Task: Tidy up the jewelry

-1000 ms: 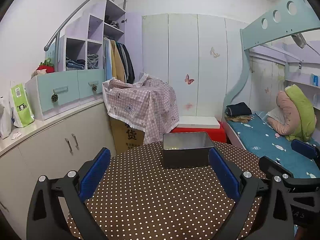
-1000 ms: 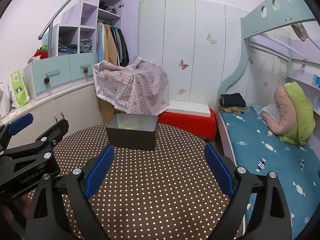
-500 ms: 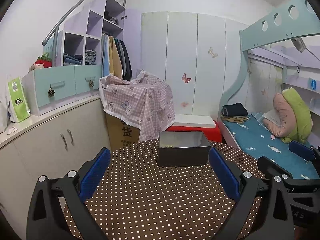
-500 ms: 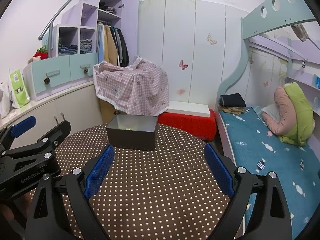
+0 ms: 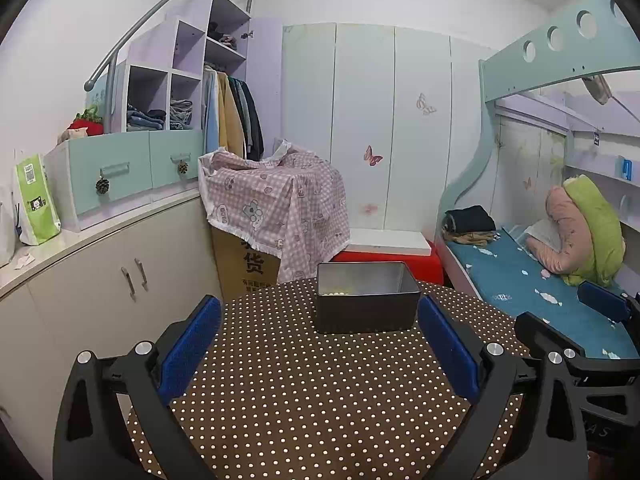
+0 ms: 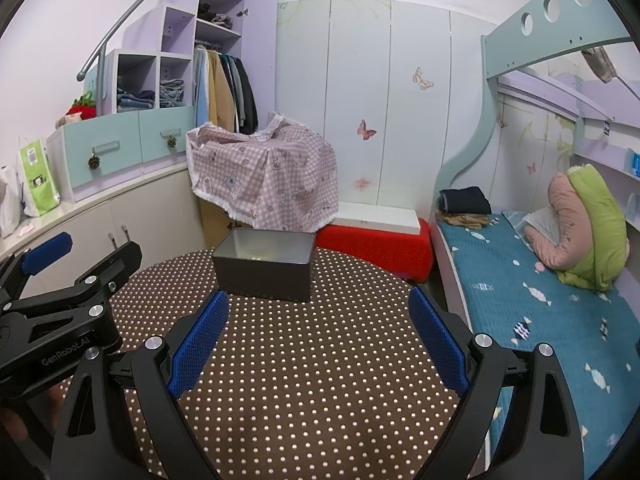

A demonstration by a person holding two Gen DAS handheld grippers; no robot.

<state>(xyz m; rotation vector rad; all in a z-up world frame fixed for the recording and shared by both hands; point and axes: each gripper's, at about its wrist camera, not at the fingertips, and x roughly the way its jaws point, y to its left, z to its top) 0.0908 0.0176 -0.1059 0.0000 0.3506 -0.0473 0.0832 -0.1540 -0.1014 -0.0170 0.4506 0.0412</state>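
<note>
Pale wardrobe doors (image 5: 392, 128), bunk bed (image 5: 532, 268) right, possibly cabinets (image 5: 100, 284) left.

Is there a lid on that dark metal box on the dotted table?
No, the dark metal box stands open on the dotted table, and small pale beads show on its floor in the left wrist view.

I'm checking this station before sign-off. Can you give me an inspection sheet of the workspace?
Surface: round table, brown cloth with white dots.
Job's things: dark metal box at the far side, open, small pale beads inside.
Clutter: nothing seen on the table besides the box.
Grippers: left gripper and right gripper both over the table, jaws open, empty.
Cables: nothing seen.
Surroundings: bed right, cabinets left, covered carton behind.
</note>
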